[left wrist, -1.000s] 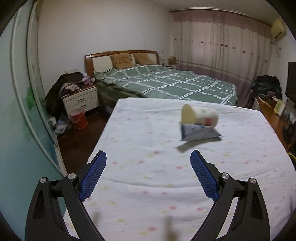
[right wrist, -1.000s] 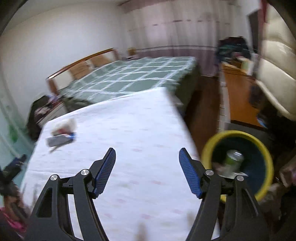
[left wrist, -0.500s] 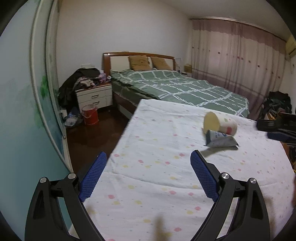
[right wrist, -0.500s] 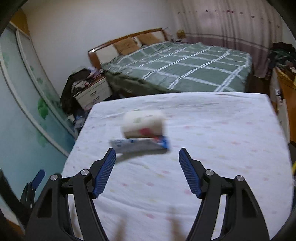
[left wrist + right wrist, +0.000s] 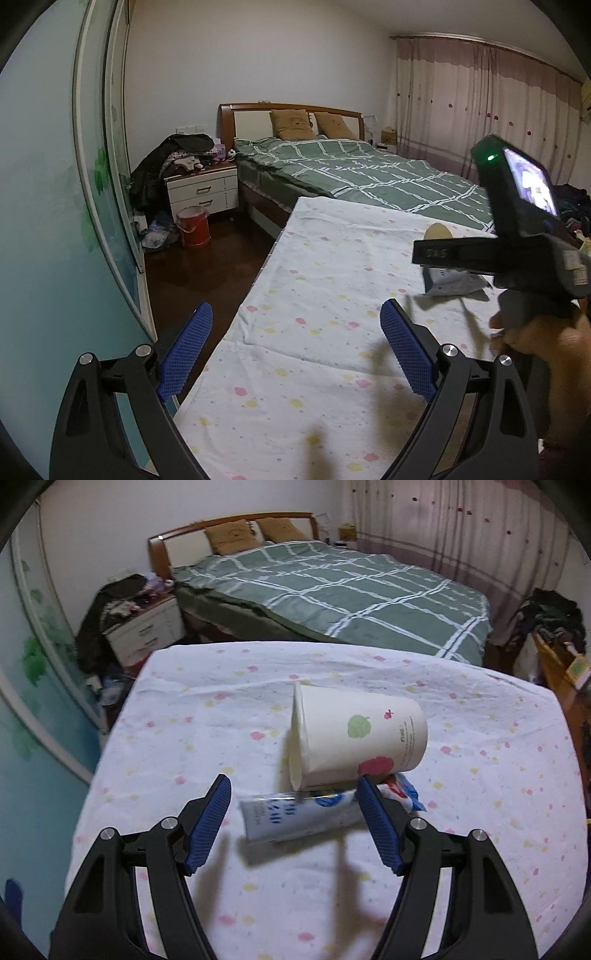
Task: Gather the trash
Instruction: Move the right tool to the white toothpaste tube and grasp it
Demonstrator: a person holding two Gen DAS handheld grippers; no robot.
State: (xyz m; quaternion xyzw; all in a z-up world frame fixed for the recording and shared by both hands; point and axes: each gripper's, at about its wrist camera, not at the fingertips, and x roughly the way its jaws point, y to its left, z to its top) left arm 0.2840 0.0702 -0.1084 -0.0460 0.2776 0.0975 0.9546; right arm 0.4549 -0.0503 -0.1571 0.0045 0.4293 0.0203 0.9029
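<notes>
A white paper cup [image 5: 364, 740] with a green leaf and red print lies on its side on the flowered sheet, its mouth to the left. It rests partly on a flat blue-and-white wrapper [image 5: 303, 814]. My right gripper [image 5: 293, 825] is open just above the wrapper, which lies between the fingers. In the left wrist view the cup [image 5: 437, 232] and wrapper [image 5: 454, 286] are mostly hidden behind the right gripper's body [image 5: 517, 236]. My left gripper [image 5: 295, 345] is open and empty over the table's left edge.
The table with the flowered sheet [image 5: 184, 738] stands before a green checked bed [image 5: 332, 587]. A white nightstand [image 5: 201, 192] with clothes and a red bucket [image 5: 192, 226] are at the far left. A desk with clutter [image 5: 565, 664] is at the right.
My right gripper has swung from the yellow-rimmed bin at the table's right to the cup and wrapper and closed in on them. My left gripper has drifted left toward the table edge.
</notes>
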